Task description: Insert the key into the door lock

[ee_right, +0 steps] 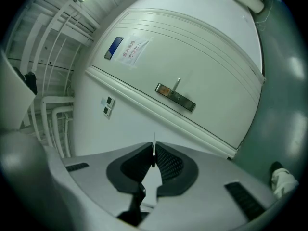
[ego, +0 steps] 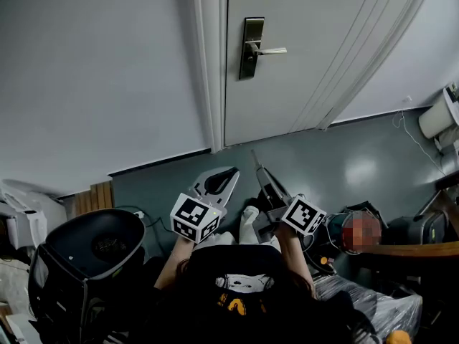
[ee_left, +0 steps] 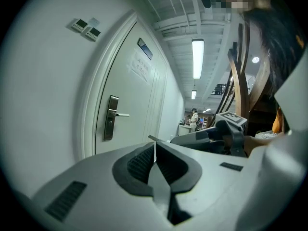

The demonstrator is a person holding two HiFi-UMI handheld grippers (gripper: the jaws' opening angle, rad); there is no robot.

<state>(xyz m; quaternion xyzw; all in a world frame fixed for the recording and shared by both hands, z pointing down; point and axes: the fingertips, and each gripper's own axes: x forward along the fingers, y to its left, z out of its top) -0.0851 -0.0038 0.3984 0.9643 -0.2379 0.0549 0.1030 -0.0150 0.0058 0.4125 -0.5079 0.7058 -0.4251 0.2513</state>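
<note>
A person stands before a closed white door (ego: 308, 63), a two-jaw gripper in each hand, both raised over the grey-blue floor (ego: 358, 163) and well short of the door. The right gripper (ego: 257, 165) has its jaws pressed narrow on the key (ee_right: 154, 143), a thin metal blade seen edge-on that stands up from between the dark ribbed pads (ee_right: 168, 161) and points toward the door. In the right gripper view the lock plate (ee_right: 175, 96) lies far ahead of the key, clearly apart from it. The left gripper (ego: 229, 174) sits just beside the right one, to its left, with its jaws brought together and nothing between them; its own view shows the pads (ee_left: 139, 162) meeting along a single seam. On the door, the brass-coloured lock plate (ego: 250, 47) is set close to the left edge, near the white frame (ego: 211, 63), with a silver lever handle (ego: 271, 50) reaching right from it. A black office chair (ego: 90, 246) stands near the person on the left, below the plain white wall (ego: 93, 70). Marker cubes (ego: 195, 217) ride on both grippers.
</note>
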